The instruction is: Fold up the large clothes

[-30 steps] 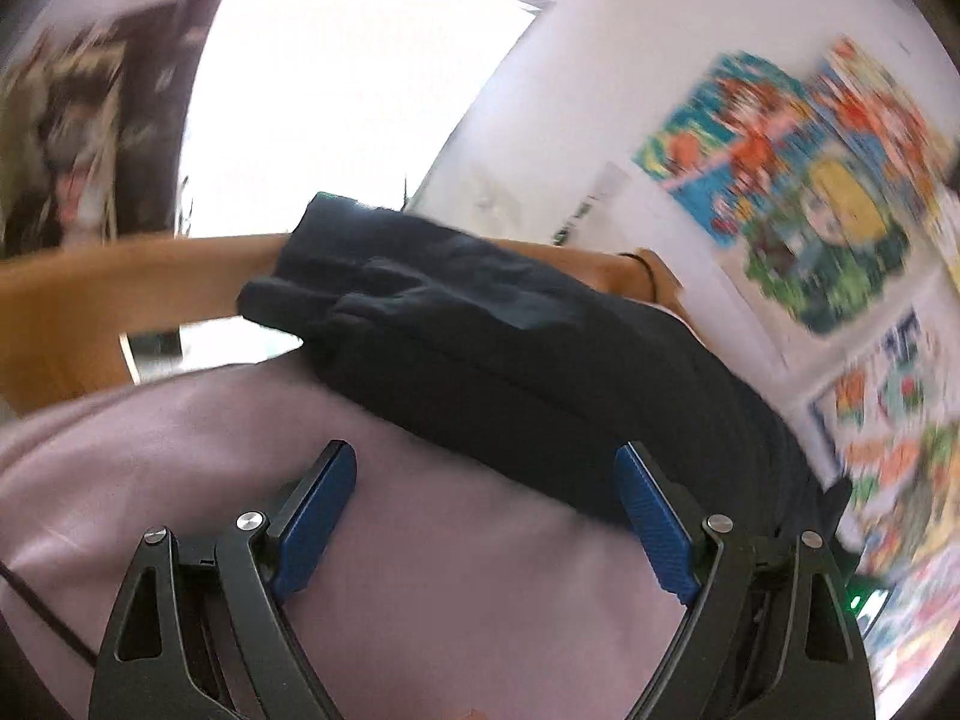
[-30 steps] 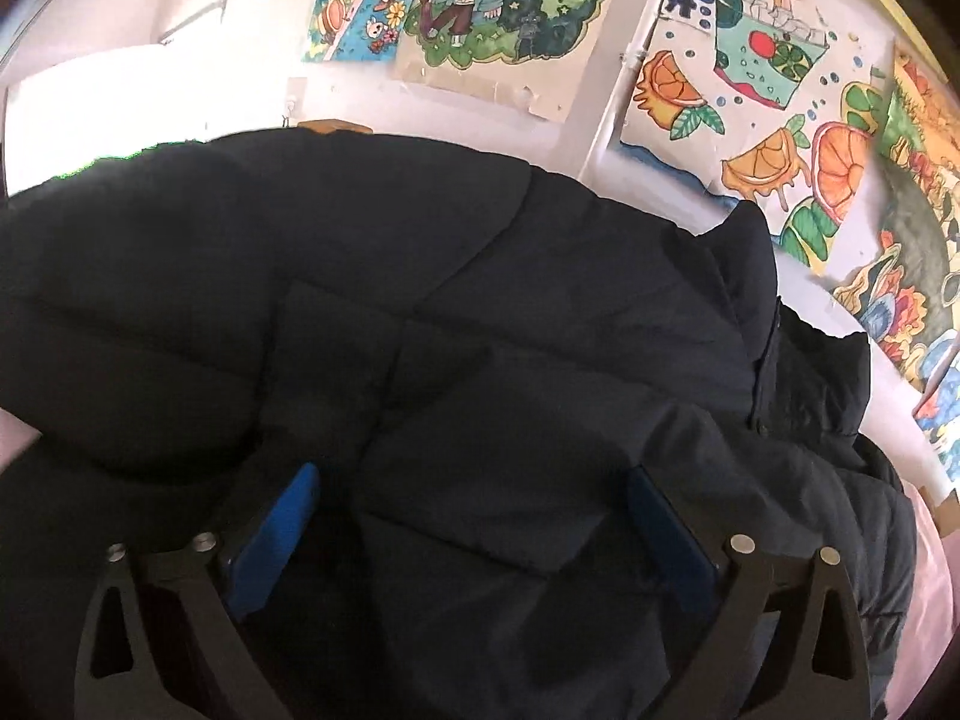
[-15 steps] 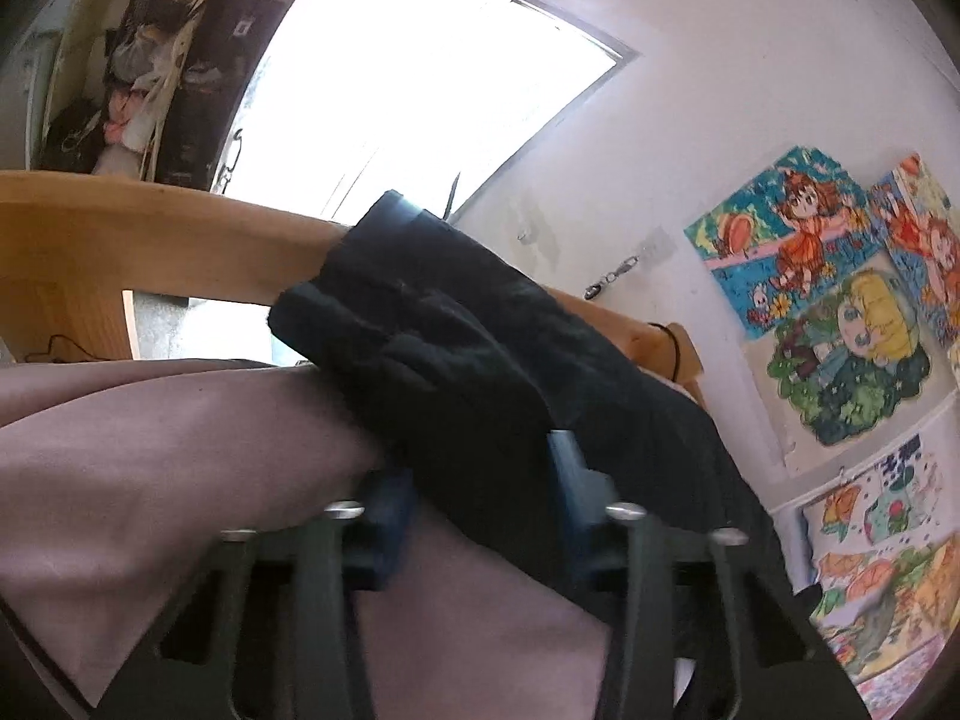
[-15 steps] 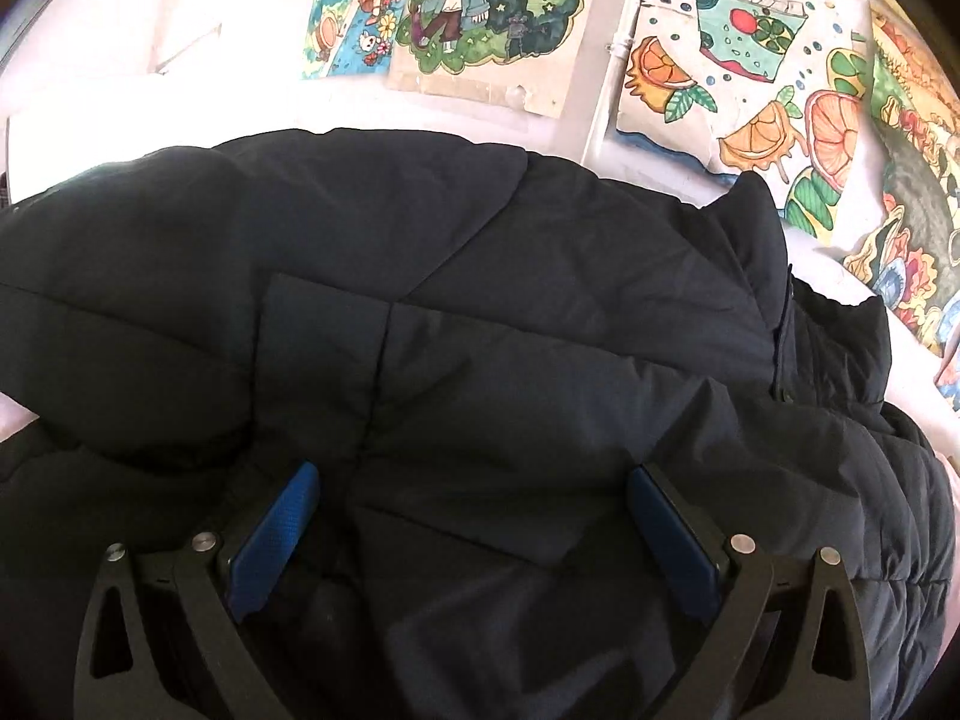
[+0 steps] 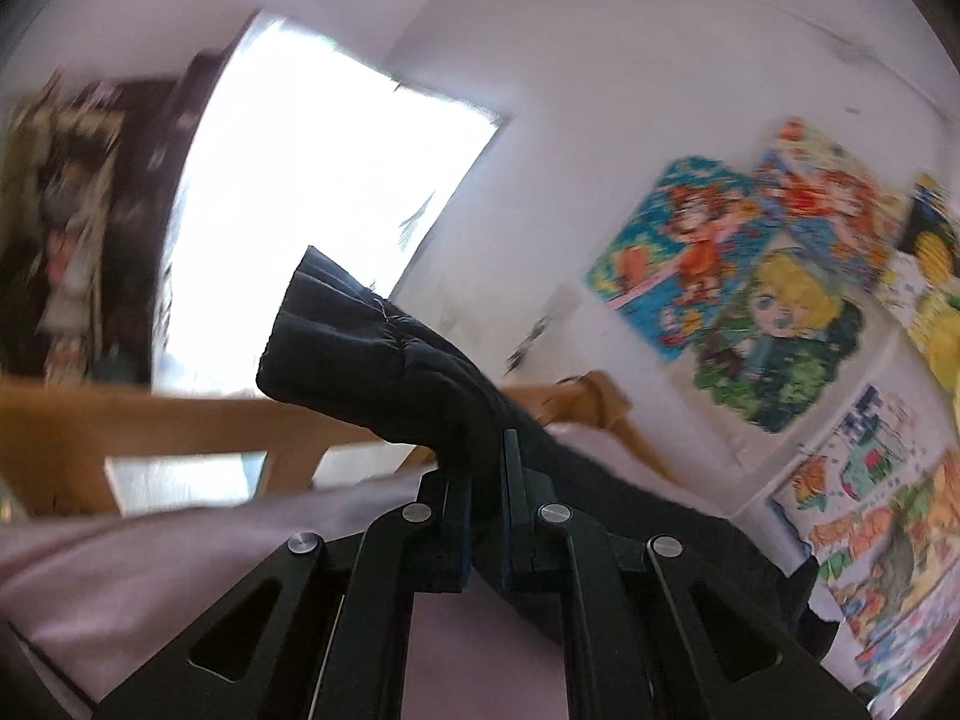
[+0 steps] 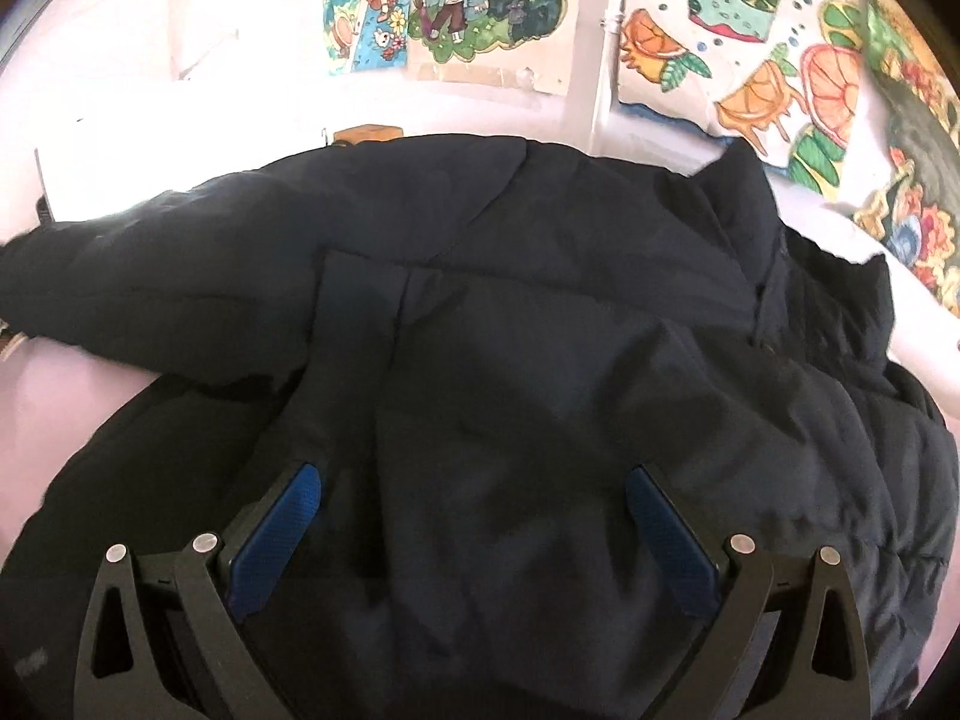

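Note:
A large dark navy padded jacket (image 6: 540, 330) lies spread over a pale pink bed cover (image 5: 150, 570). In the left wrist view its sleeve (image 5: 372, 360) is lifted off the bed, the cuff sticking up and to the left. My left gripper (image 5: 485, 468) is shut on that sleeve, cloth pinched between its blue pads. In the right wrist view my right gripper (image 6: 474, 510) hovers over the jacket's body with its jaws wide apart and only flat cloth below them. The collar (image 6: 750, 222) sits at the upper right.
A wooden bed frame (image 5: 180, 420) runs behind the bed. Colourful drawings (image 5: 750, 276) hang on the white wall, drawings (image 6: 720, 30) also seen from the right. A bright window (image 5: 312, 192) is at the left, with cluttered dark shelves (image 5: 66, 210) beside it.
The left gripper's jaws closed onto the jacket sleeve and lifted it off the pink cover. The right gripper drifted slightly back over the jacket, jaws still wide.

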Available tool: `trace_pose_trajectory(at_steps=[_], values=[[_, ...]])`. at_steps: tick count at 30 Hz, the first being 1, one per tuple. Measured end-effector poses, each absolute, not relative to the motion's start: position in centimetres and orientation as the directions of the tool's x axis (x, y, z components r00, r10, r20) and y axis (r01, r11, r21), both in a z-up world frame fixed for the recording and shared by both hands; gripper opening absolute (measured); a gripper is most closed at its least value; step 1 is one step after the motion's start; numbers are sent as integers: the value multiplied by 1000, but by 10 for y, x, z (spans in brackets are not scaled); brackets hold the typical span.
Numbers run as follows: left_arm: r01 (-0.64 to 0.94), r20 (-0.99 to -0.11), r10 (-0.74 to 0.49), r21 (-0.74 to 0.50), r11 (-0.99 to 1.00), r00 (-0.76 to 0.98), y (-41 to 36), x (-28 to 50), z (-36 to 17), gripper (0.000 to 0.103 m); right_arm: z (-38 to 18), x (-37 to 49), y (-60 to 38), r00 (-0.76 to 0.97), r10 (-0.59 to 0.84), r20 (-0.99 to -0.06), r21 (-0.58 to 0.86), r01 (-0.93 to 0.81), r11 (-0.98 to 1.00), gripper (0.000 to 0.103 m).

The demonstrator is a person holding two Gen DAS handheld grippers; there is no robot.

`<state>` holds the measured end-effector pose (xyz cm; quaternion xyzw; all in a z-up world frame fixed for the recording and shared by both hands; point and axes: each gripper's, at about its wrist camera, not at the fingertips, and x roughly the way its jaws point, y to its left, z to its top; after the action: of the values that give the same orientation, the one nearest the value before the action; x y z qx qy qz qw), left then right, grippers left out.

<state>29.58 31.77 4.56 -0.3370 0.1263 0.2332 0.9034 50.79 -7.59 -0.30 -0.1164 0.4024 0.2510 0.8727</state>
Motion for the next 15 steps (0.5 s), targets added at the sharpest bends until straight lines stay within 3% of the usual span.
trace_pose_trajectory(at_steps=[8, 11, 15], values=[[-288, -250, 183, -489, 824, 951, 249, 320, 99, 4, 20, 479, -157, 502, 360, -786, 148, -414, 898, 103], [-200, -231, 103, -451, 870, 967, 214, 337, 116, 3, 27, 471, -197, 508, 362, -781, 202, -343, 917, 103], [-75, -245, -22, -378, 923, 969, 155, 367, 132, 3, 36, 463, -238, 588, 298, -752, 155, -281, 947, 103]])
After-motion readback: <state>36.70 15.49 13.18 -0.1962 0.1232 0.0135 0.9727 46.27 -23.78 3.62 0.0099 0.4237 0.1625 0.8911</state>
